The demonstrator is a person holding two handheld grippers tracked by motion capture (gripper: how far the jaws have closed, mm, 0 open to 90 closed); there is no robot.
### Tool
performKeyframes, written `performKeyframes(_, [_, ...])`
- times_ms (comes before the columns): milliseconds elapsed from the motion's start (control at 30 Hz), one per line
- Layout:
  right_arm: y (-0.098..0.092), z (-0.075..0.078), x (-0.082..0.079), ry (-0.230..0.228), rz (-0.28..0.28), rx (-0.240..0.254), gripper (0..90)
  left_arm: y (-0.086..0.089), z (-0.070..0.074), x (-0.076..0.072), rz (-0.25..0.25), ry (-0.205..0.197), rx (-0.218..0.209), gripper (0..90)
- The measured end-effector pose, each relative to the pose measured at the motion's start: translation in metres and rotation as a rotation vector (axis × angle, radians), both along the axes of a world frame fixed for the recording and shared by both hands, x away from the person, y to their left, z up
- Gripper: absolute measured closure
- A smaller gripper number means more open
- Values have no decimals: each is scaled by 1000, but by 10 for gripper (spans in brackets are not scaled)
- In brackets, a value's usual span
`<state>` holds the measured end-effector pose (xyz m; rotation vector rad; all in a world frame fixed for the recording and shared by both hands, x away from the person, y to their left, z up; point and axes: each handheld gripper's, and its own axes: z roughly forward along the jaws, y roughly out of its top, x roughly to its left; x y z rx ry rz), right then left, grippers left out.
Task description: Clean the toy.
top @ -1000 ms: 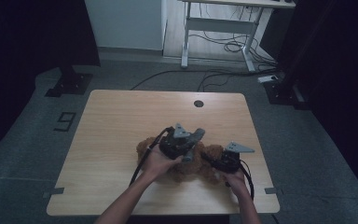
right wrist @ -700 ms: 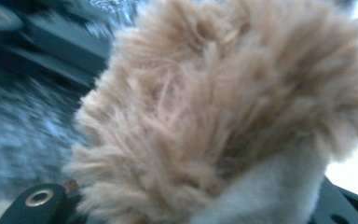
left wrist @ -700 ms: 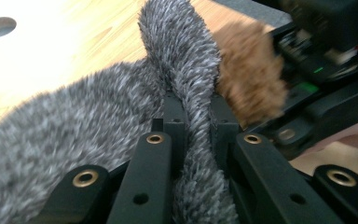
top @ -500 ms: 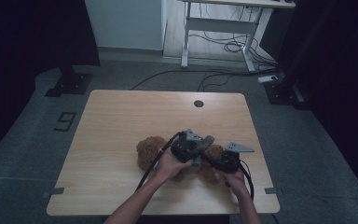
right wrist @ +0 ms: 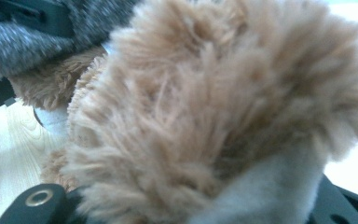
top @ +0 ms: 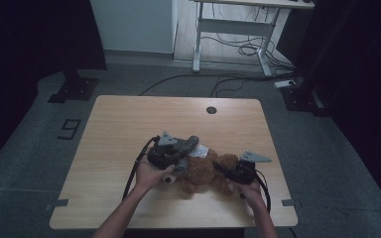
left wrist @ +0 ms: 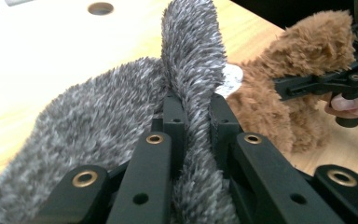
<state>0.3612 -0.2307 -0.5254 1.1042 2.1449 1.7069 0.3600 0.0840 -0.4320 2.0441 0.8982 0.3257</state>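
A brown plush bear lies on the wooden table, near its front edge. My left gripper is shut on a grey fuzzy piece at the bear's left end. In the left gripper view the jaws of the left gripper pinch a raised strip of that grey fuzzy piece, and the bear lies beyond it. My right gripper is shut on the bear's right side; that right gripper clamps brown fur. Close to the lens of the right gripper is the bear's fur.
A white tag shows between the grey piece and the bear. A round cable hole sits near the table's far edge. Beyond the table stand a white desk frame and floor cables. Black stand bases flank the table.
My left gripper has swung left with the grey piece, after shifting right half a second ago. The bear now shows to its right. The right gripper has kept still.
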Motion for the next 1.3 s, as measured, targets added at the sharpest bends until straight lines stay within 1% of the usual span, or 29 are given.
performKeyframes(67, [0, 0, 0, -1, -1, -2, 596, 5, 0, 0, 10, -3, 1, 804])
performKeyframes(100, [0, 0, 0, -1, -1, -2, 596, 14, -2, -1, 38, -5, 6, 804])
performKeyframes(167, [0, 0, 0, -1, -1, -3, 595, 25, -7, 0, 54, 6, 9, 804])
performKeyframes(200, [0, 0, 0, -1, 0, -4, 595, 30, -10, 0, 54, 22, -12, 804])
performKeyframes(233, [0, 0, 0, -1, 0, -4, 595, 30, -10, 0, 54, 22, -12, 804])
performKeyframes(267, [0, 0, 0, -2, 0, -1, 596, 37, -15, -1, 52, 34, -37, 804])
performKeyframes(367, [0, 0, 0, -4, 2, -3, 595, 41, -16, -3, 48, 32, -42, 803])
performKeyframes(500, [0, 1, -1, -3, 0, -5, 596, 49, -12, -5, 64, 24, -41, 803])
performKeyframes(533, [0, 1, -1, -3, 0, -5, 596, 55, -12, -5, 78, 21, -41, 803])
performKeyframes(567, [0, 1, -1, -3, 0, -5, 596, 55, -12, -5, 78, 21, -41, 803])
performKeyframes(600, [0, 1, -1, -4, 0, -6, 596, 61, -12, -6, 97, 16, -40, 803])
performKeyframes(633, [0, 1, -1, -5, 0, -7, 596, 61, -12, -6, 97, 16, -40, 803])
performKeyframes(667, [0, 1, -1, -6, 1, -7, 596, 68, -15, -7, 111, 11, -46, 803])
performKeyframes(700, [0, 1, -1, -7, 1, -8, 596, 68, -15, -7, 111, 11, -46, 803])
performKeyframes(733, [0, 1, -1, -7, 1, -7, 596, 74, -18, -8, 127, 10, -56, 804])
performKeyframes(767, [0, 1, -1, -7, 1, -7, 596, 74, -18, -8, 127, 10, -56, 804])
performKeyframes(800, [0, 1, -1, -8, 1, -8, 596, 80, -20, -9, 142, 6, -57, 804])
performKeyframes(900, [0, 1, -1, -8, 0, -8, 596, 85, -22, -9, 164, 1, -48, 804])
performKeyframes(967, [1, 1, -1, -9, -2, -9, 596, 89, -26, -9, 184, 2, -34, 804])
performKeyframes(1000, [1, 1, -1, -8, -1, -9, 596, 94, -31, -8, 214, 6, -10, 805])
performKeyframes(1033, [0, 1, -1, -7, -1, -10, 596, 94, -31, -8, 214, 6, -10, 806])
performKeyframes(1067, [0, 1, -1, -7, -1, -11, 596, 97, -41, -6, 240, 32, 35, 806])
performKeyframes(1100, [0, 1, -1, -7, -1, -11, 596, 97, -41, -6, 240, 32, 35, 806])
performKeyframes(1133, [0, 0, -1, -5, -5, -11, 596, 99, -59, -2, 231, 92, 23, 806])
performKeyframes(1167, [0, 0, -1, -5, -5, -11, 596, 99, -59, -2, 231, 92, 23, 806])
performKeyframes(1200, [0, 0, 0, -3, -4, -10, 596, 97, -74, -1, 222, 122, 30, 806])
performKeyframes(1233, [0, 0, 0, -3, -4, -10, 596, 97, -74, -1, 222, 122, 30, 806])
performKeyframes(1267, [0, 0, 0, -5, -5, -13, 596, 96, -79, -1, 218, 131, 25, 806])
performKeyframes(1300, [0, 0, 0, -3, -6, -11, 596, 97, -77, -1, 220, 133, 16, 806])
